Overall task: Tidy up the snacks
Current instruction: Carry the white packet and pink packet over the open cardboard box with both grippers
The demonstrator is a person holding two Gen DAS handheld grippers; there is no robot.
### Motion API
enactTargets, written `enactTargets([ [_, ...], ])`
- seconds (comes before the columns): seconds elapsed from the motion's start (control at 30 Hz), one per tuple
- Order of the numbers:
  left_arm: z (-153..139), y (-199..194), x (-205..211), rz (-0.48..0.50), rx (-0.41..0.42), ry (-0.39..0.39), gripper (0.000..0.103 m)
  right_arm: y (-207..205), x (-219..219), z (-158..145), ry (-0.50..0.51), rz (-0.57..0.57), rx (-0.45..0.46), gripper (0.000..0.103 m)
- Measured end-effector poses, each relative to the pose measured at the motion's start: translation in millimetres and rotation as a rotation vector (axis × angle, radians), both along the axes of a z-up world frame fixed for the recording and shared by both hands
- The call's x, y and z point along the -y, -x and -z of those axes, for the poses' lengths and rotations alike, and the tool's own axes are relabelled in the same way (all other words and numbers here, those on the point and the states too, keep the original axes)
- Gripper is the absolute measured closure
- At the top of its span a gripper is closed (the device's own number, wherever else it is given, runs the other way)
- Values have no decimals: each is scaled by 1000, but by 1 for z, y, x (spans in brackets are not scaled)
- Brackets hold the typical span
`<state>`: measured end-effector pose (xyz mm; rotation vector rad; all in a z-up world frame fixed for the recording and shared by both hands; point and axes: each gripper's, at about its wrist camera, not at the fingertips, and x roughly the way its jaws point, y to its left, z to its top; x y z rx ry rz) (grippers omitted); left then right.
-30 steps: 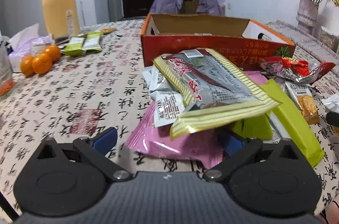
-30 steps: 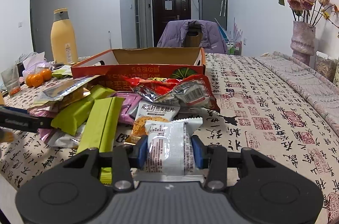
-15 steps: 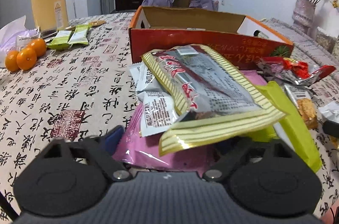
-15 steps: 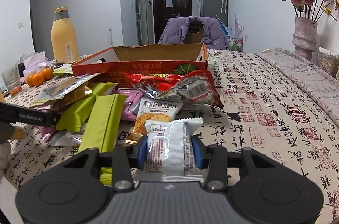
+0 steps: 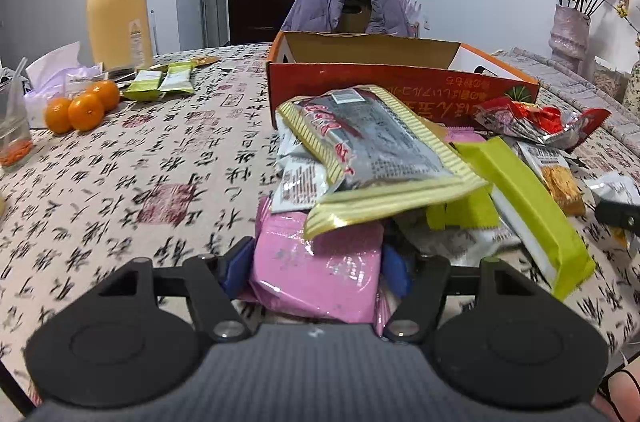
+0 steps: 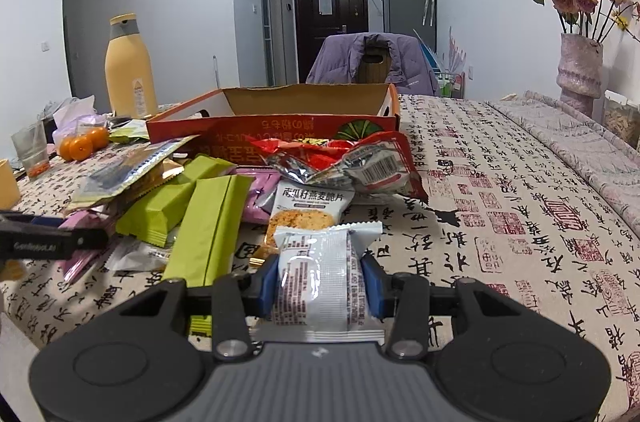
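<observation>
**Grippers at the snack pile before the orange box**

Left gripper (image 5: 316, 268) has just been closing its jaws around the pink packet (image 5: 318, 276) at the pile's near edge, in front of the orange box (image 5: 400, 92). Right gripper (image 6: 322, 282) clamps a white packet (image 6: 324, 282), just right of the pile.

The striped packet (image 5: 372, 158) hides most of the pink packet (image 5: 320, 270).

Left gripper (image 5: 316, 268) fingers (image 5: 236, 268) closing around pink packet (image 5: 320, 270); pile beyond.
</observation>
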<state>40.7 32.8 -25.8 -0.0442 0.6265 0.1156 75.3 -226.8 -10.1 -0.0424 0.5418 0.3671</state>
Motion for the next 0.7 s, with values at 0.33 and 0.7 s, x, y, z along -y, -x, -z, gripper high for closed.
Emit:
enactTargets([
  [0.33,-9,44,-1,-33,49,0,36,13,1,-5,-5,-2,19,61],
  [0.7,-42,67,4,-18,147,2,36,28,1,-14,-6,-3,46,60],
])
